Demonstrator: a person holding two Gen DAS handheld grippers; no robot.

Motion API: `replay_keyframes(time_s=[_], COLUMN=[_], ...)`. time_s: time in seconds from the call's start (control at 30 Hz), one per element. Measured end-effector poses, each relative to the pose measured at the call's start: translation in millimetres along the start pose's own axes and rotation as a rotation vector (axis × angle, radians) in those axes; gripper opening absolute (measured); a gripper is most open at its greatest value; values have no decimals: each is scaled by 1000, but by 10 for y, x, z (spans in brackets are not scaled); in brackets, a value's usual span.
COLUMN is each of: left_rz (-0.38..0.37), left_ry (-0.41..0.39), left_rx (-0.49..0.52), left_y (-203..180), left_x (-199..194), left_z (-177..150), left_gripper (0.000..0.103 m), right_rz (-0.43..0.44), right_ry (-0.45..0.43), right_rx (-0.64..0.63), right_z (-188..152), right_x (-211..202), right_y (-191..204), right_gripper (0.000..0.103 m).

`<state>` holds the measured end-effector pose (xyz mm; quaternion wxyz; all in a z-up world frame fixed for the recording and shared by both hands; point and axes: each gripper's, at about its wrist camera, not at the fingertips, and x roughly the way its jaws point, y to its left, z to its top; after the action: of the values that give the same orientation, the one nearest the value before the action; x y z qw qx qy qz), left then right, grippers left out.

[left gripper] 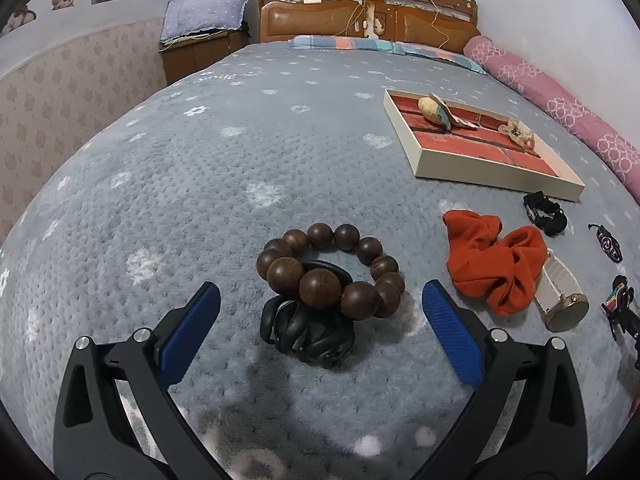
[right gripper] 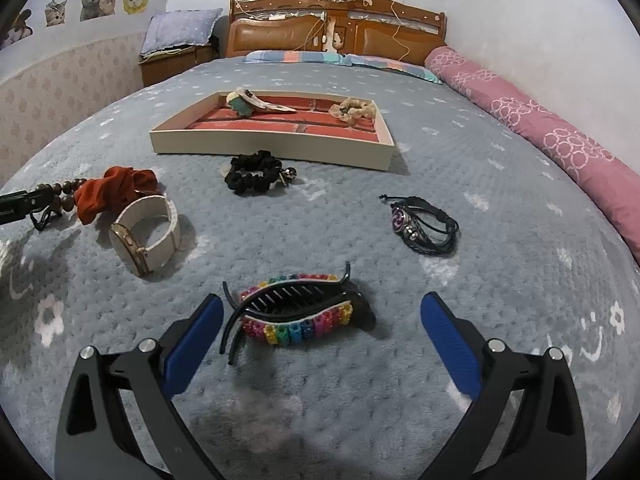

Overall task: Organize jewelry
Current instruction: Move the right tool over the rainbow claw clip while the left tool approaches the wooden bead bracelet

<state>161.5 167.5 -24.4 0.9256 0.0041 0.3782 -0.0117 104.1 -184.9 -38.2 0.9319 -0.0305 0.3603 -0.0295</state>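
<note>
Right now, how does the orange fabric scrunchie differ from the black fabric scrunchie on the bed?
The orange fabric scrunchie is bigger and looser; the black fabric scrunchie is smaller and tightly ruffled. The orange one lies against the white-strapped gold watch; the black one lies alone, just in front of the cream tray. The black one carries a small metal charm; the orange shows none. Both lie on the grey bedspread, outside the tray.

Ahead of your grippers stretches a grey-blue bedspread [right gripper: 320, 208] dotted with white flowers. At its far end stands a carved wooden headboard [right gripper: 336, 32] with cables draped across it, and striped pillows [right gripper: 340, 59] lie below it. To your right, a pink bolster [right gripper: 552, 132] runs along the white wall. To your far left are a wooden nightstand [right gripper: 176, 60] and cat stickers [right gripper: 96, 0].
</note>
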Motion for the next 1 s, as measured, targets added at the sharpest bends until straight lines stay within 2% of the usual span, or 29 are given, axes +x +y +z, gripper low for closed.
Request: replay_keyframes(time_s=[0.2,0.37,0.77,1.0], left_rz=[-4,12,20,5], left_ry=[15,-4,66,62], left_rx=[-1,32,37,23], left_y=[-7,-75,-103,-72], left_x=[30,8,209,185], left_z=[13,2,72,81], left_gripper=[98,98,97,98], right_rz=[20,29,19,36], right_ry=[-4,8,43,56], right_rx=[6,21,-8,12], right_z=[-1,-5,-15,-16], right_x=[-16,4,71,94], right_y=[-8,-31,50,17], right_gripper=[97,97,97,97])
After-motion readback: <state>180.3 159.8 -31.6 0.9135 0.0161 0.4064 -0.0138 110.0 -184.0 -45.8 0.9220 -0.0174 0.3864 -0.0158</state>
